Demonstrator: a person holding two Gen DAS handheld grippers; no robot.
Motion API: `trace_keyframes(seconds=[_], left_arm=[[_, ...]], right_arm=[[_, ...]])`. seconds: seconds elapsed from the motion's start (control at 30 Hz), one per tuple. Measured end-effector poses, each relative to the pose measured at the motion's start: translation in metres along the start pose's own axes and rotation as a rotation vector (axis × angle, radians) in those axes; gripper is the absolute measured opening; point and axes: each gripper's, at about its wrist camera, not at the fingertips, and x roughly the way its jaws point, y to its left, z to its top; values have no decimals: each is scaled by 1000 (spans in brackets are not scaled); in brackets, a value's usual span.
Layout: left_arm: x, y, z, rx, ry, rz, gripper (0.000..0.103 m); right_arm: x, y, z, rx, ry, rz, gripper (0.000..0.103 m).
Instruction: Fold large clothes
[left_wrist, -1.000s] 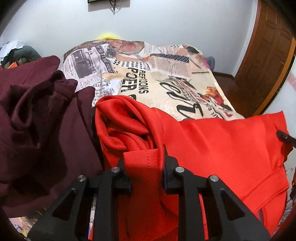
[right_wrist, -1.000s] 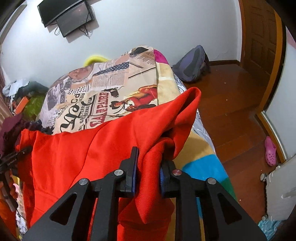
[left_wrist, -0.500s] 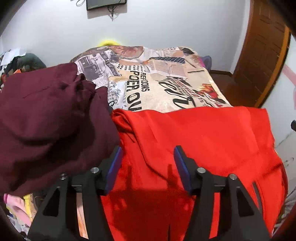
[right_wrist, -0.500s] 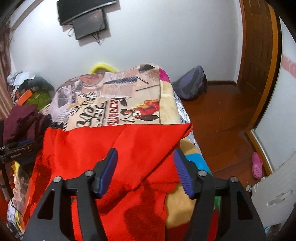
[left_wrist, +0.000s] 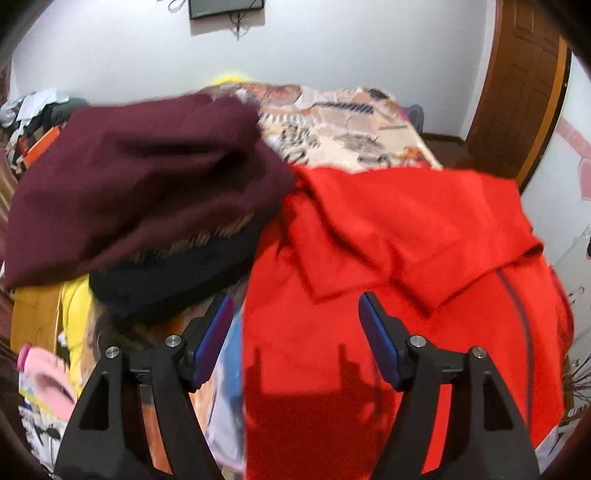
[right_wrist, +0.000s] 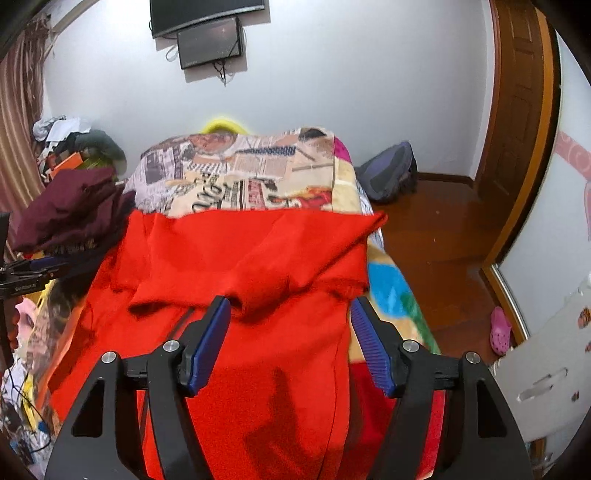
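Note:
A large red garment (left_wrist: 388, 266) lies spread on the bed, its far part folded back toward me; it also shows in the right wrist view (right_wrist: 251, 258). My left gripper (left_wrist: 295, 317) is open and empty above the garment's near left part. My right gripper (right_wrist: 290, 314) is open and empty above its near right part, close to the folded edge. The left gripper also shows at the left edge of the right wrist view (right_wrist: 26, 275).
A maroon garment pile (left_wrist: 140, 184) sits to the left of the red one on the bed, over a black item (left_wrist: 166, 288). The newspaper-print bedspread (right_wrist: 240, 177) lies beyond. A backpack (right_wrist: 388, 173), wooden floor and door (right_wrist: 517, 110) are at the right.
Both grippers let go of the red garment, opened and pulled back and up. The garment's far part now lies folded over on the bed.

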Motion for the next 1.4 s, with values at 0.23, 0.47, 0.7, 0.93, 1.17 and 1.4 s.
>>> trace_keyframes(seconds=[0.23, 0.47, 0.7, 0.93, 1.17, 1.4], left_arm=[[22, 36, -57, -93, 144, -25, 69], [56, 64, -107, -209, 283, -98, 69], [70, 88, -131, -410, 306, -268, 70], [67, 91, -147, -481, 293, -440, 66], [38, 63, -135, -372, 257, -525, 9], [47, 50, -131, -343, 267, -454, 26]], right_arm=[[7, -1, -36, 42, 98, -28, 64], [7, -8, -72, 113, 197, -14, 64], [19, -15, -107, 186, 299, -1, 64], [17, -30, -118, 346, 257, 78, 67], [13, -23, -112, 317, 224, 92, 30], [15, -39, -128, 383, 251, 120, 40]])
